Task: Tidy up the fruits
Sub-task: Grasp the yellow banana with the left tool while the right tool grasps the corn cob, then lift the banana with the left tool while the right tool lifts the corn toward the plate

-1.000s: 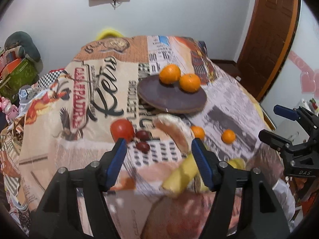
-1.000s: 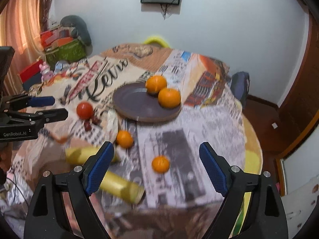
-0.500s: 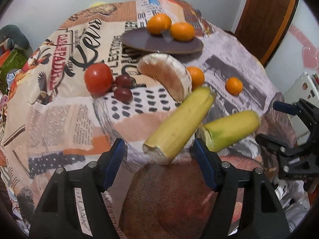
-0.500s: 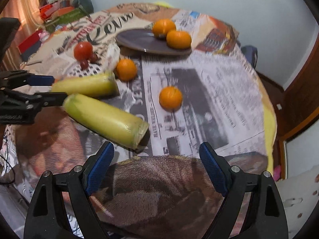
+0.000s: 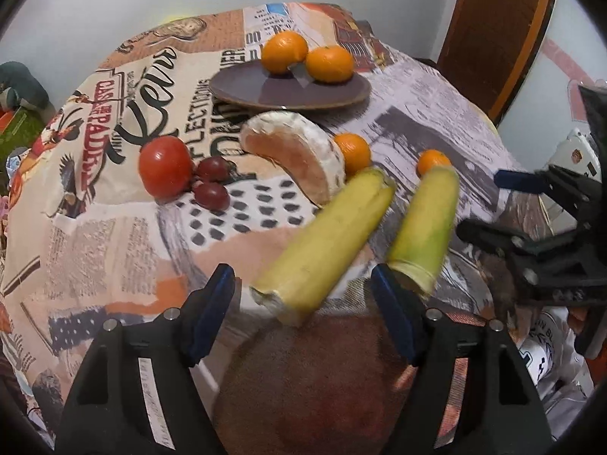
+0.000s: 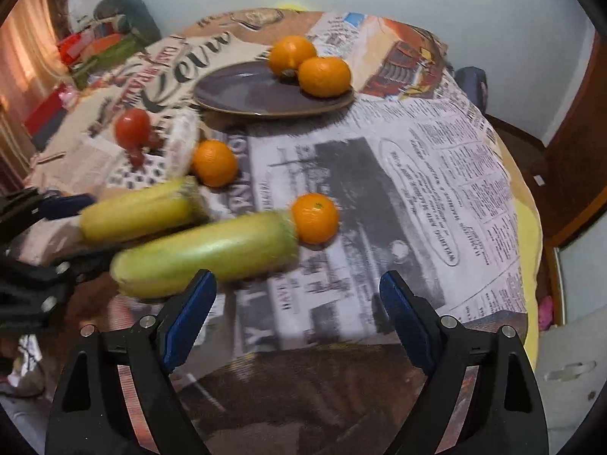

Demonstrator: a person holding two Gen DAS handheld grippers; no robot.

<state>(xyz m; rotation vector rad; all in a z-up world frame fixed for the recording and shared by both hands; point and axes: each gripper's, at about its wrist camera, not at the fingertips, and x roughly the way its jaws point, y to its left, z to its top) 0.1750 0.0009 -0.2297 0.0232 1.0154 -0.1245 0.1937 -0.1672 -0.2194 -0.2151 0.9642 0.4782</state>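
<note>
A: What lies nearest the left gripper [image 5: 303, 314]?

B: A yellow corn cob [image 5: 326, 242], near the table's front edge, between spread jaws that have just been opening; nothing pinched. Stiff, round, prone to roll: take it mid-length.

A: And the right gripper [image 6: 297, 316]?

B: Spread wide, empty, angled down. Beyond it, a loose orange [image 6: 315, 218]: firm, smooth. Farthest, the plate [image 6: 242, 94].
</note>
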